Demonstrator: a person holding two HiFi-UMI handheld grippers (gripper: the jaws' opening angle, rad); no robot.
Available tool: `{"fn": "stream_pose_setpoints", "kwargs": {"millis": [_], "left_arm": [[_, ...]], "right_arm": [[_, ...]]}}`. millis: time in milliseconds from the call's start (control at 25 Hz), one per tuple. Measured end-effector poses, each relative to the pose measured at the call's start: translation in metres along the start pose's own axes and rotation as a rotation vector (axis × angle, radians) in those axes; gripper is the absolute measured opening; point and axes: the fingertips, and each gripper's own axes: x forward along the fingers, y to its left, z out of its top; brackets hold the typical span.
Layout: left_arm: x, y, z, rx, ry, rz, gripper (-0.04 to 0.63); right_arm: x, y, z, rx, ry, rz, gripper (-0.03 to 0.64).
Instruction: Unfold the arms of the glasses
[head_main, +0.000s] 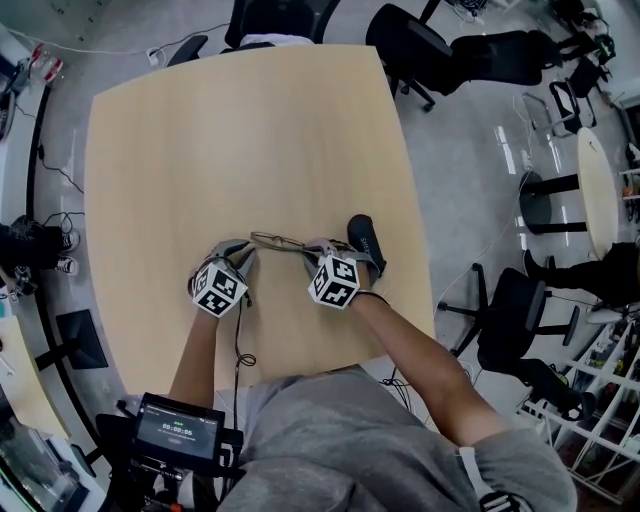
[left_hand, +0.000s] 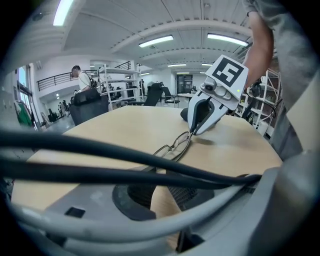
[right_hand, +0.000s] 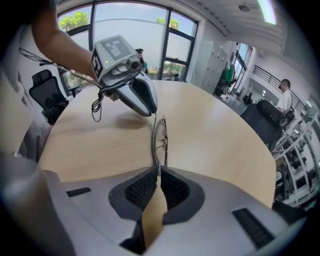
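Thin metal-framed glasses (head_main: 275, 240) lie on the wooden table (head_main: 230, 140), stretched between my two grippers. My right gripper (head_main: 308, 247) is shut on their right end; in the right gripper view the frame (right_hand: 160, 140) runs straight into its closed pads (right_hand: 150, 187). My left gripper (head_main: 247, 252) meets the other end with its fingers together. From the right gripper view its tips (right_hand: 149, 109) touch the glasses. In the left gripper view, cables hide its own tips; the glasses (left_hand: 174, 147) lead away to the right gripper (left_hand: 194, 132).
A black glasses case (head_main: 364, 234) sits just right of the right gripper, also seen behind that gripper as a dark case (left_hand: 186, 114). A thin cable (head_main: 240, 340) trails over the table's near edge. Office chairs (head_main: 410, 45) stand around the table.
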Motion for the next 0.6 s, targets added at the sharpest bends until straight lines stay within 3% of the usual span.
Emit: {"fn": "stream_pose_setpoints", "kwargs": {"millis": [160, 360, 480, 600], "left_arm": [[-0.004, 0.009, 0.003, 0.004, -0.018, -0.009, 0.037], [0.007, 0.003, 0.004, 0.044, -0.024, -0.095, 0.037], [0.013, -0.004, 0.002, 0.034, -0.024, -0.14, 0.035], [0.014, -0.003, 0.001, -0.018, -0.025, -0.127, 0.035]], "right_arm": [[0.002, 0.001, 0.0, -0.106, 0.013, 0.004, 0.029], [0.007, -0.005, 0.003, -0.168, 0.01, 0.005, 0.029], [0.008, -0.01, 0.003, -0.159, 0.01, -0.002, 0.029], [0.01, -0.017, 0.001, -0.108, 0.016, -0.013, 0.029]]}}
